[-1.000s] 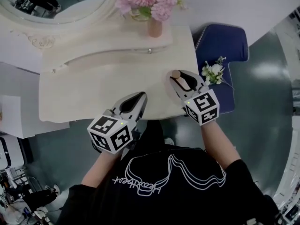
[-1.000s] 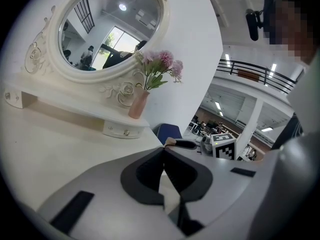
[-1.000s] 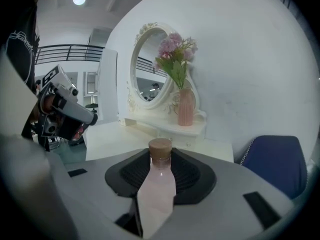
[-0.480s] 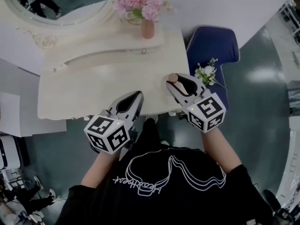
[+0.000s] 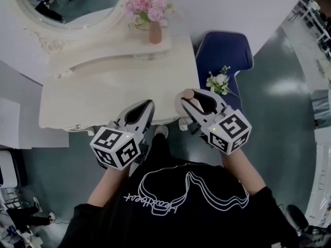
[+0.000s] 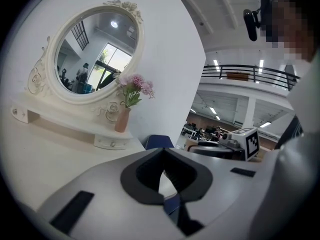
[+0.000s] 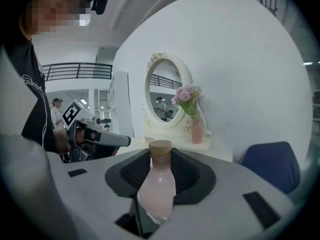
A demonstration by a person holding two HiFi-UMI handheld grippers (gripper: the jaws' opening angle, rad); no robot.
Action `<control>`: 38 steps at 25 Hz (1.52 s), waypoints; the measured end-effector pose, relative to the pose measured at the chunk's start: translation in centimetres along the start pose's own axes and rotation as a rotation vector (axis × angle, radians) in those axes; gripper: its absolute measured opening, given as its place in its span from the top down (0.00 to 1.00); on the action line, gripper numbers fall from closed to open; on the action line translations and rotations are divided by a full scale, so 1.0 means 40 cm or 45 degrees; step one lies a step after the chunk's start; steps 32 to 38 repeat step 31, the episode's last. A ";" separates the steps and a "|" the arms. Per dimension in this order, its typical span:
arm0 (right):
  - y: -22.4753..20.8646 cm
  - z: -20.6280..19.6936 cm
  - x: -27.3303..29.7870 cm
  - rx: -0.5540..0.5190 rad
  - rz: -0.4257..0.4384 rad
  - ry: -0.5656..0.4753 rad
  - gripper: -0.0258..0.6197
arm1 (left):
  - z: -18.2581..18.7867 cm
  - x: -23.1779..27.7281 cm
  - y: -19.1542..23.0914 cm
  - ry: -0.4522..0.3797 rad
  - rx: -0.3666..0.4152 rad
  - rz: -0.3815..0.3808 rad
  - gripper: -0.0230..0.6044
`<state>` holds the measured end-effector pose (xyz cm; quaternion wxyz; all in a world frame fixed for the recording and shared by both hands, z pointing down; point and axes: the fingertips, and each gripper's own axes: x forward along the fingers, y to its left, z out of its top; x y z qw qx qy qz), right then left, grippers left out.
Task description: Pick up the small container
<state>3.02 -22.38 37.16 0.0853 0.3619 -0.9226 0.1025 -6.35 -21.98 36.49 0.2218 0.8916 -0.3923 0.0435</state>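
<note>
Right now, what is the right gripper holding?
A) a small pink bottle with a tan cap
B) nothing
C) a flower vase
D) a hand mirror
A: the right gripper view shows the right gripper closed on the small pink bottle, which stands upright.

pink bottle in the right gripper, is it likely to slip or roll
The pink bottle looks smooth and glossy, so probably slippery in the right gripper. Its round body would likely roll if laid down. Small, so probably light.

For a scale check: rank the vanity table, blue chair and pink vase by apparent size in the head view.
Largest to smallest:
vanity table
blue chair
pink vase, clearly smallest
</note>
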 end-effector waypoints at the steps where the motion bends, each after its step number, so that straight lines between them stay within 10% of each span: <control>1: 0.006 0.000 -0.011 -0.001 0.000 -0.004 0.75 | 0.000 -0.006 -0.007 -0.006 0.006 0.002 0.95; 38: 0.027 0.010 -0.109 0.008 -0.047 -0.055 0.75 | 0.003 -0.034 -0.128 -0.037 0.068 -0.012 0.95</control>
